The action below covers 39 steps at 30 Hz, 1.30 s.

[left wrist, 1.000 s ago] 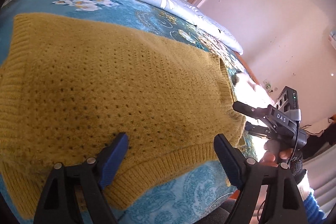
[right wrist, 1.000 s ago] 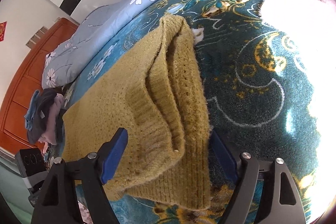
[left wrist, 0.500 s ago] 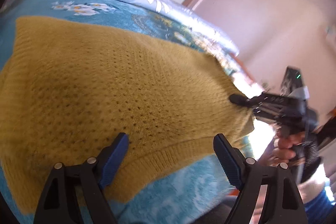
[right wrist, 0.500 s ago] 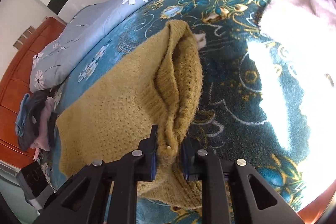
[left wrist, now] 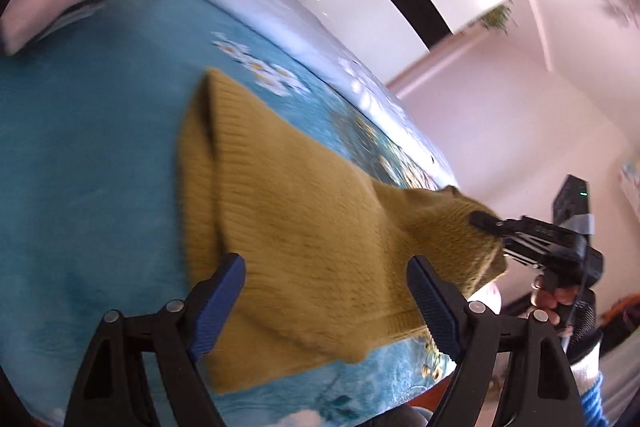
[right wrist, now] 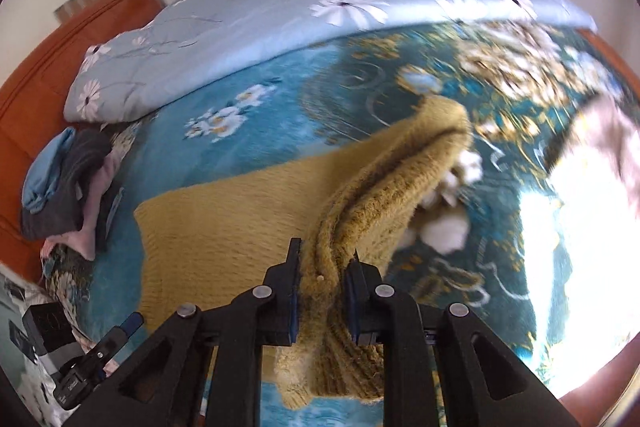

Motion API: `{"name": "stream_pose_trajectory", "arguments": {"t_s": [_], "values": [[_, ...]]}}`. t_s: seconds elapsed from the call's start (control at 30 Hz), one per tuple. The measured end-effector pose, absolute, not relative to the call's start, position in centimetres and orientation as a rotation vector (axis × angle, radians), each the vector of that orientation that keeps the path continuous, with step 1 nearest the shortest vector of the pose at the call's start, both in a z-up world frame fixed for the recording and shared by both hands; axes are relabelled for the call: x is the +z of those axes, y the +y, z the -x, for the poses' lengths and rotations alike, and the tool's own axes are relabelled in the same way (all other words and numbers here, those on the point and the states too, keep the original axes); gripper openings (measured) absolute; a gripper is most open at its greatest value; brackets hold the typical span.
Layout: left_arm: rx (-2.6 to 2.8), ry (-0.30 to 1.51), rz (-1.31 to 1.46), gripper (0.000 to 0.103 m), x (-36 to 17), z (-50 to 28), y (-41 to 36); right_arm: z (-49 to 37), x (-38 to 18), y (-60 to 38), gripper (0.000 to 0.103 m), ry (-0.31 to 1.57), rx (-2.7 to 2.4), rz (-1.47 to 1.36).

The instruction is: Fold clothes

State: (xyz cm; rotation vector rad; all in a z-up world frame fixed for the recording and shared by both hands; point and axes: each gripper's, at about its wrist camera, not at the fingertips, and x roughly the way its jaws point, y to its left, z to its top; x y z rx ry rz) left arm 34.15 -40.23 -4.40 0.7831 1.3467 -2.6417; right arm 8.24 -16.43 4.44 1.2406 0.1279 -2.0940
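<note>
A mustard-yellow knitted sweater (left wrist: pixel 304 219) lies on a blue floral bedspread (left wrist: pixel 88 163). My left gripper (left wrist: pixel 324 299) is open, its blue pads on either side of the sweater's near edge, holding nothing. My right gripper (right wrist: pixel 323 279) is shut on the sweater's (right wrist: pixel 240 223) bunched ribbed edge and lifts it off the bed. In the left wrist view the right gripper (left wrist: pixel 486 221) shows at the right, pinching the raised corner.
A light blue flowered quilt (right wrist: pixel 320 11) lies along the far side of the bed. A pile of dark, blue and pink clothes (right wrist: pixel 68 187) sits at the bed's left by an orange headboard (right wrist: pixel 36 79). A pink-white garment (right wrist: pixel 600 147) lies at right.
My right gripper closed on the sweater's edge and has raised it, pulling it sideways. My left gripper stayed open and swung, so the sweater now sits further right in its view.
</note>
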Motion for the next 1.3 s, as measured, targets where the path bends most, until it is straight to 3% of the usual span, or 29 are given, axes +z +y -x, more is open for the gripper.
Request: {"name": "stream_pose_trajectory", "arguments": {"t_s": [0.2,0.37,0.6,1.1,1.2,1.3], "values": [[-2.530,1.388,-0.716,0.085,-5.2,-37.8,-44.0,-15.3,7.6,-23.6,0.018,0.320,-1.976,-1.001],[-2.439,1.429,-0.676,0.085,-6.3,-40.1,-46.1,-20.4,3.9,-29.6,0.018,0.506,-1.848,-0.977],[-2.408,1.418,-0.686,0.085,-6.7,-41.0,-47.0,-21.6,-2.2,-31.8,0.019,0.536,-1.785,-1.091],[-2.547,1.372,-0.766,0.085,-4.1,-36.0,-46.5,-25.3,-3.7,-32.8,0.019,0.602,-1.711,-1.035],[-2.573,1.340,-0.823,0.086,-3.8,-33.8,-46.8,-25.5,-4.0,-33.0,0.024,0.613,-1.697,-1.024],[-2.602,1.326,-0.864,0.086,-3.5,-31.7,-47.1,-25.8,-3.9,-33.0,0.036,0.587,-1.634,-1.017]]}}
